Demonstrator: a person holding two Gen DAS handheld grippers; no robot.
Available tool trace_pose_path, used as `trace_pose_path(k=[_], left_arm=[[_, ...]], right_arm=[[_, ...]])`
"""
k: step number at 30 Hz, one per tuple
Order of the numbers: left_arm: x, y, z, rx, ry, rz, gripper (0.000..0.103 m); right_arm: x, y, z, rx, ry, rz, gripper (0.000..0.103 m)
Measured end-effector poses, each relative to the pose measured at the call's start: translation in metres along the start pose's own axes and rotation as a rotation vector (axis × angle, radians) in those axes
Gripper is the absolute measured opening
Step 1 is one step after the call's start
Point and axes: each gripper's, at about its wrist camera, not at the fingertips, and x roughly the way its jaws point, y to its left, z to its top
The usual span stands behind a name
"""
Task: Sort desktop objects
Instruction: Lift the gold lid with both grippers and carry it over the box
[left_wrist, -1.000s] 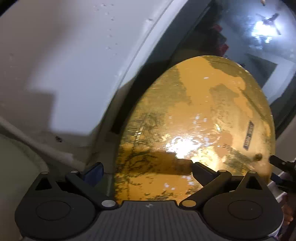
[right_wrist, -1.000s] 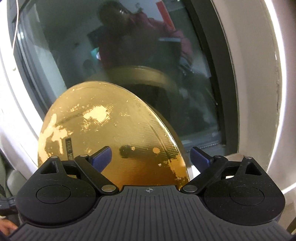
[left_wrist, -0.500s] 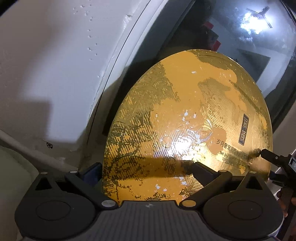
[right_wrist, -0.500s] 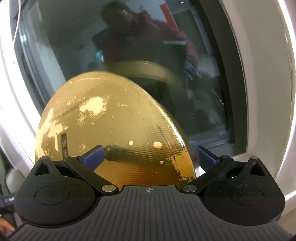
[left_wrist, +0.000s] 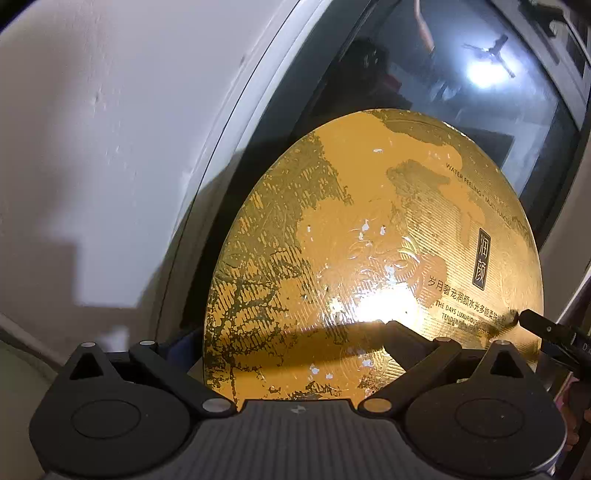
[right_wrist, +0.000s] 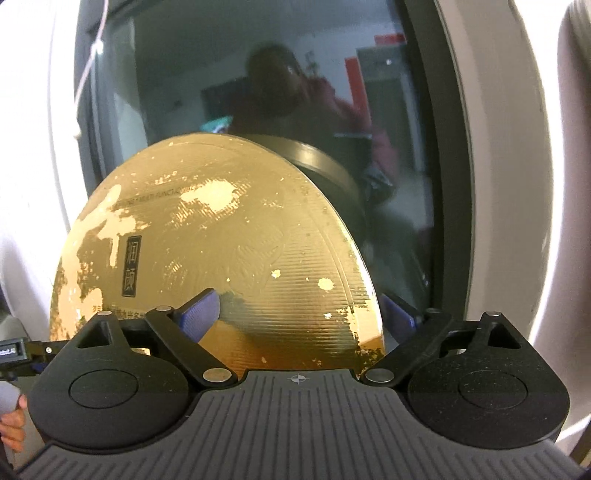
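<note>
A round gold box (left_wrist: 369, 240) with black print on its lid stands on edge before a dark window. In the left wrist view my left gripper (left_wrist: 288, 336) straddles its lower left rim, one finger behind the box and one on the gold face, shut on it. The right wrist view shows the same gold box (right_wrist: 221, 240) and its dark side wall. My right gripper (right_wrist: 295, 302) spans the box's thickness; its jaws have just been closing and the blue pads (right_wrist: 199, 314) now press on it. The right gripper's finger (left_wrist: 546, 328) touches the face's lower right edge.
The window pane (right_wrist: 258, 92) right behind the box reflects a person and a room. A white frame (right_wrist: 491, 184) borders it on the right, and a white wall (left_wrist: 92, 147) on the left. A hand (right_wrist: 11, 424) shows at the lower left.
The gold box and both grippers have risen against the window, and the printed lid now faces the left camera more squarely. The right jaws widened, then narrowed onto the box.
</note>
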Motion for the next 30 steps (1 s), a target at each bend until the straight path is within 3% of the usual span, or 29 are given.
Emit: trace_pose_path(k=[6,14,25,30], left_arm=[[-0.03,-0.023,0.012,-0.03,-0.018,-0.018,0.101],[-0.068,-0.041,0.014,-0.116,0.024,-0.015,0.101],[-0.13,-0.046,-0.027,-0.181,0.145,0.031,0.101],[-0.161,-0.067,-0.066,-0.207,0.174,0.036,0.101]], right_arm=[[-0.047,0.016,0.029,-0.061,-0.007,-0.006,0.089],[-0.134,0.031,0.047,-0.1,-0.017,-0.004,0.089],[-0.194,0.051,0.042,-0.159,0.08,-0.043,0.089],[-0.233,0.052,0.031,-0.171,0.109,-0.058,0.089]])
